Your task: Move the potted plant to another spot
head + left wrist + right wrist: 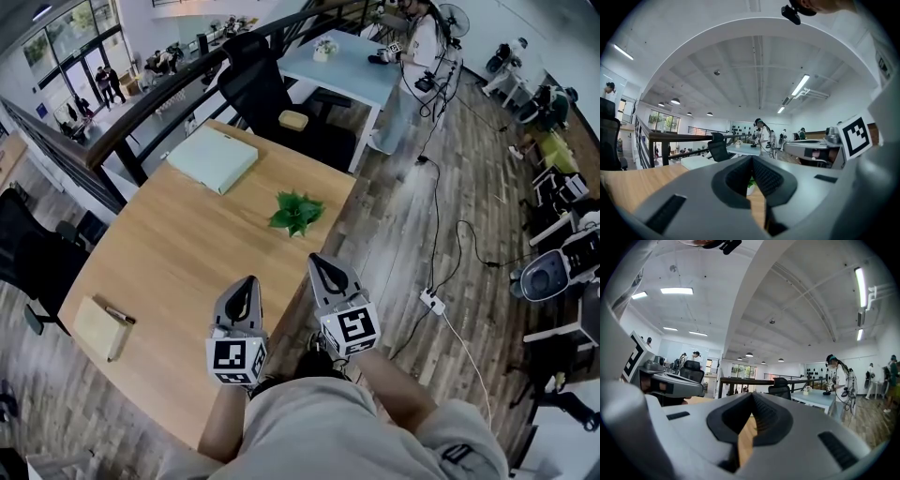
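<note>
A small potted plant (296,214) with green leaves stands on the wooden table (178,253), close to its right edge. My left gripper (248,282) hovers over the table's near part, short of the plant, shut and empty. My right gripper (320,260) is beside it at the table's right edge, also shut with nothing in it. In the left gripper view the closed jaws (751,159) point level at the plant (750,184), a sliver of which shows below the pads. The right gripper view shows its jaws (752,397) closed, with the tabletop (745,437) below.
A pale green flat box (214,157) lies at the table's far end. A notebook with a pen (101,328) lies at the near left corner. Black chairs (267,89) and a railing (141,108) stand behind. A person (412,66) stands by a light blue table (342,70). Cables and a power strip (432,301) lie on the floor at right.
</note>
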Demonstrator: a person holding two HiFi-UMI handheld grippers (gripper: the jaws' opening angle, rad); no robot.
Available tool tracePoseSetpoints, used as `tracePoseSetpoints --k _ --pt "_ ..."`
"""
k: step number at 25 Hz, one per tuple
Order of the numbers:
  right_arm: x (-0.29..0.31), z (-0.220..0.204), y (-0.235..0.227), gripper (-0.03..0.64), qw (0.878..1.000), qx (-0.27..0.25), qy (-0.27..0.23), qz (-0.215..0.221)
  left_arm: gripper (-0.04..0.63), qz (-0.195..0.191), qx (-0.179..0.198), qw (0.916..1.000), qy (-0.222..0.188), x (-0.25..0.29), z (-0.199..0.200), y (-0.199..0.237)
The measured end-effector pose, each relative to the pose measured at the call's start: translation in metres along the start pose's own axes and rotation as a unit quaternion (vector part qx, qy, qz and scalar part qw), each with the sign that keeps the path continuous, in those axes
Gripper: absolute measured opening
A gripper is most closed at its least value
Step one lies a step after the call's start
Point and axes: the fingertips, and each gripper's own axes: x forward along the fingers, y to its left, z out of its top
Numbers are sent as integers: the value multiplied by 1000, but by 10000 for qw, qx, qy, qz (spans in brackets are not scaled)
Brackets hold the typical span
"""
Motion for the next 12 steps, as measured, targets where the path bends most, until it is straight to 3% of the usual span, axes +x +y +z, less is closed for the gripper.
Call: tracePoseSetpoints --k 12 --pt "0 2 -4 3 10000 2 -15 -11 11 -42 -16 10000 5 3 0 -4"
